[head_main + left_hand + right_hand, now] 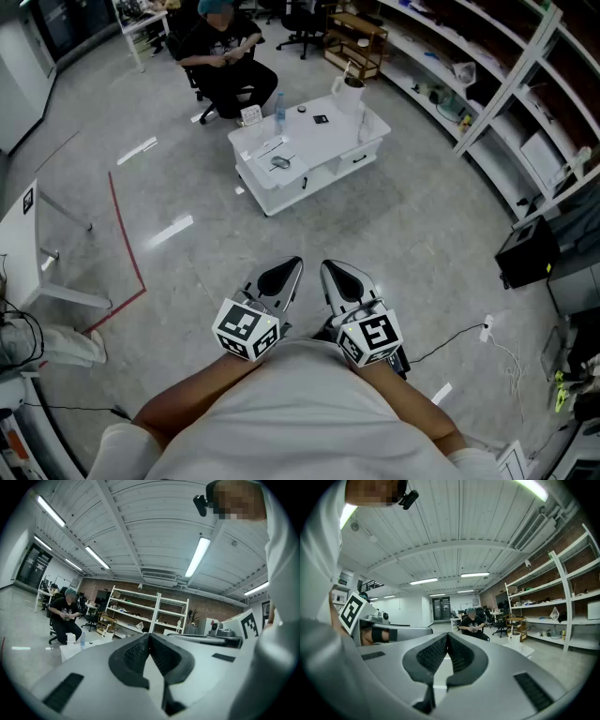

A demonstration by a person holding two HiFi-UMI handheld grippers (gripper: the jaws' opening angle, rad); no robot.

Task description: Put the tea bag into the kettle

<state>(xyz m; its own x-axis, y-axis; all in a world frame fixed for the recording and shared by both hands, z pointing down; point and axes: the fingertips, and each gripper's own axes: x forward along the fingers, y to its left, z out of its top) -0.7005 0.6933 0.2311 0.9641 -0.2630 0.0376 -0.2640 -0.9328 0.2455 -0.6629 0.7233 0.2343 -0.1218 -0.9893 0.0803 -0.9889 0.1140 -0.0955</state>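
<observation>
Both grippers are held close to my body, pointing forward over bare floor. In the head view my left gripper (292,266) and right gripper (330,270) lie side by side, each with its jaws together and nothing between them. The gripper views agree: the left gripper (150,635) and the right gripper (447,635) have their ribbed pads meeting. A low white table (323,159) stands well ahead of them. A white kettle (352,93) stands on its far right end, also seen as a kettle (514,637) in the right gripper view. I cannot pick out the tea bag among the small items there.
A person (223,58) sits on a chair behind the table. White shelving (511,89) runs along the right. A black box (527,251) and a cable (464,335) lie on the floor at right. Red tape (127,244) and a white desk leg (66,292) are at left.
</observation>
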